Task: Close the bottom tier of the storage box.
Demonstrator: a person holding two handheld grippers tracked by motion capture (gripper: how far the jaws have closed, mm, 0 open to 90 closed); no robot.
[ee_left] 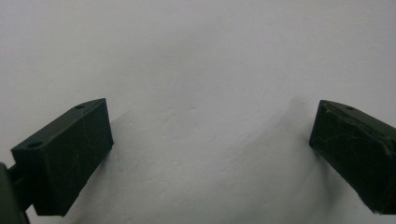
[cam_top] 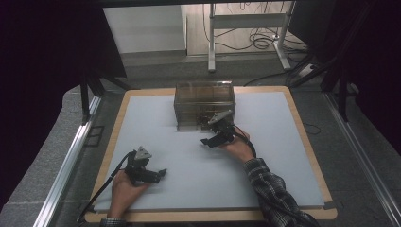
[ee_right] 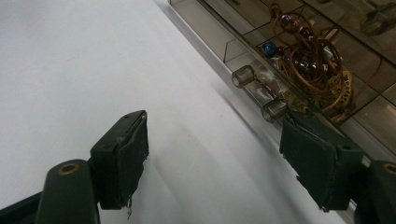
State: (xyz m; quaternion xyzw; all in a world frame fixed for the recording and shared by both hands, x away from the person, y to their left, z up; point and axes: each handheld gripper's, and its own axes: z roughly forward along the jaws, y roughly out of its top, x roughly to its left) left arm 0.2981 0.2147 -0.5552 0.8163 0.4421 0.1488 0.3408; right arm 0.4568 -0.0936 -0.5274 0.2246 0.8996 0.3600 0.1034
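A clear, smoke-tinted plastic box (cam_top: 204,105) stands on the white mat (cam_top: 156,123), toward its far edge, at about twelve o'clock from the mat's middle. It is rectangular with see-through walls and inner dividers that split it into compartments. In the right gripper view the box (ee_right: 243,32) runs along the upper right, and two short clear knobs (ee_right: 243,75) stick out of its front wall, one just beside the other. Behind that wall lies a tangle of jewellery (ee_right: 317,70): copper-coloured wire loops, a gold filigree piece and several beads, one blue, some red and dark.

The right gripper (cam_top: 218,133) sits just in front of the box at about five o'clock from it, held by a hand with a plaid sleeve (cam_top: 272,189). Its jaws stand wide apart with nothing between them; the right-hand jaw lies close under the knobs, though contact cannot be told.

The left gripper (cam_top: 144,170) rests low over the mat at about seven o'clock from the box, well apart from it. Its jaws are also spread wide, with bare mat (ee_left: 201,93) between.
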